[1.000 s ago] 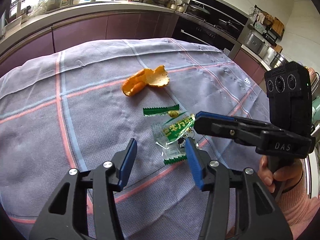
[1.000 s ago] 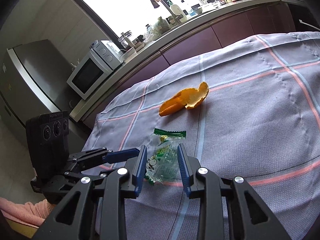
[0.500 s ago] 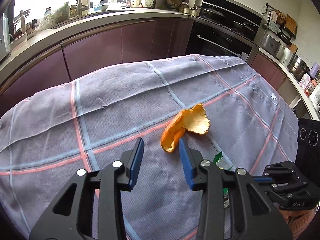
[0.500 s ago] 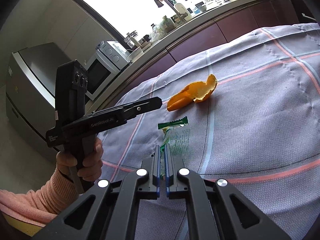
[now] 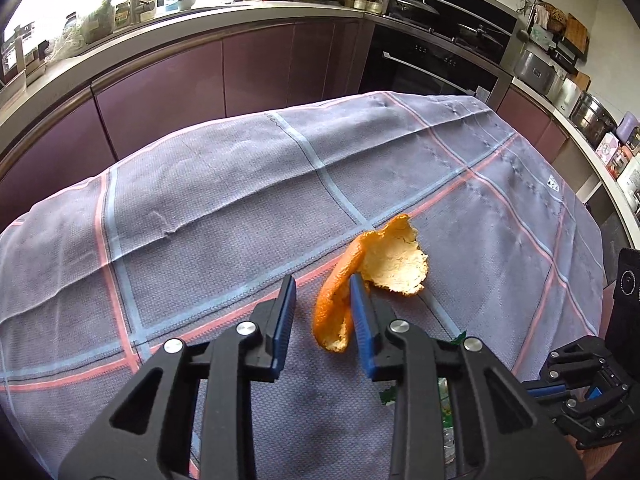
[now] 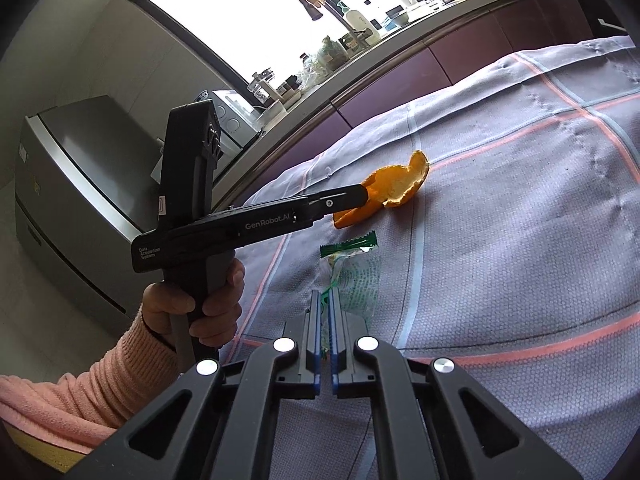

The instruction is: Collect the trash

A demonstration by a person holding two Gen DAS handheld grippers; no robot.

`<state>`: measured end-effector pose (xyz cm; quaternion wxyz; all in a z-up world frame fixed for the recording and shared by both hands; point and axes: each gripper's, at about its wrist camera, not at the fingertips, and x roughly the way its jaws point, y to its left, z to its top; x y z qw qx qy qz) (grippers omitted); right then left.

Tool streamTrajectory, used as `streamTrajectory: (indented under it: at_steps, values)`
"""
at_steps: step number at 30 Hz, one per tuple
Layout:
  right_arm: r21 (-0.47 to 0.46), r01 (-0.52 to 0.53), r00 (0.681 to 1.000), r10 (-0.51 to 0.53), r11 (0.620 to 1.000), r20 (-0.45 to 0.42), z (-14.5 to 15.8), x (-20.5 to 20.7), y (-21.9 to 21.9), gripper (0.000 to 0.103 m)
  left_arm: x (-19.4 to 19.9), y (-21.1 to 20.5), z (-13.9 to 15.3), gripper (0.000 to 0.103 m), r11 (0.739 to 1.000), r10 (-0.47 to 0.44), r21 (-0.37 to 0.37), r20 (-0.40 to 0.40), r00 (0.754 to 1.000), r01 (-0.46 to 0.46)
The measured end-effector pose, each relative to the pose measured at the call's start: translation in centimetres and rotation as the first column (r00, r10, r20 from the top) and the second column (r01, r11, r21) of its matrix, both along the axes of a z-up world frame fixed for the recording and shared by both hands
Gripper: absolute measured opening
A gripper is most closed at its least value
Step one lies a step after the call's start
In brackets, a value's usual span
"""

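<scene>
An orange peel (image 5: 384, 268) lies on the checked tablecloth (image 5: 224, 216). My left gripper (image 5: 322, 300) is open, with the peel's near end between its blue fingers, close to the right one. In the right wrist view the left gripper's fingertips (image 6: 358, 196) reach the peel (image 6: 394, 190). My right gripper (image 6: 325, 306) is shut on the near edge of a clear green-printed wrapper (image 6: 354, 272), which lies on the cloth in front of it. Bits of the wrapper (image 5: 444, 396) show behind the left gripper's right finger.
The cloth-covered table (image 6: 520, 240) drops off at its far and left edges. Purple cabinets (image 5: 160, 88) and a cluttered counter stand behind it, an oven (image 5: 432, 64) at the back right, a fridge (image 6: 68, 208) at the left.
My left gripper moved forward from the wrapper to the orange peel and narrowed around its end. My right gripper closed on the wrapper's edge and stays shut.
</scene>
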<state>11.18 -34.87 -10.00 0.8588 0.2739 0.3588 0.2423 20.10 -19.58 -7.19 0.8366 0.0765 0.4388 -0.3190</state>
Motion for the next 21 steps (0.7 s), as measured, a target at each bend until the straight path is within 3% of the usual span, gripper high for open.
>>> streamTrajectory:
  at_steps: [3, 5, 9, 21]
  values:
    - [-0.002, 0.001, 1.0, -0.001, 1.0, -0.001, 0.0, 0.1, 0.0, 0.003, 0.0, -0.1, -0.3, 0.026, 1.0, -0.003, -0.007, -0.012, 1.0, 0.003]
    - [-0.002, 0.003, 1.0, -0.003, 1.0, -0.001, 0.1, 0.1, 0.0, 0.003, -0.2, -0.1, -0.3, 0.018, 1.0, -0.012, -0.02, -0.019, 1.0, 0.012]
    - [-0.004, 0.007, 1.0, -0.007, 1.0, -0.001, 0.1, 0.1, 0.0, 0.003, -0.9, -0.1, -0.2, 0.014, 1.0, -0.01, -0.014, 0.001, 1.0, 0.01]
    - [-0.014, 0.014, 1.0, -0.014, 1.0, 0.006, 0.4, 0.0, 0.5, 0.003, -2.7, 1.6, 0.5, 0.011, 0.999, 0.036, -0.015, 0.035, 0.999, -0.036]
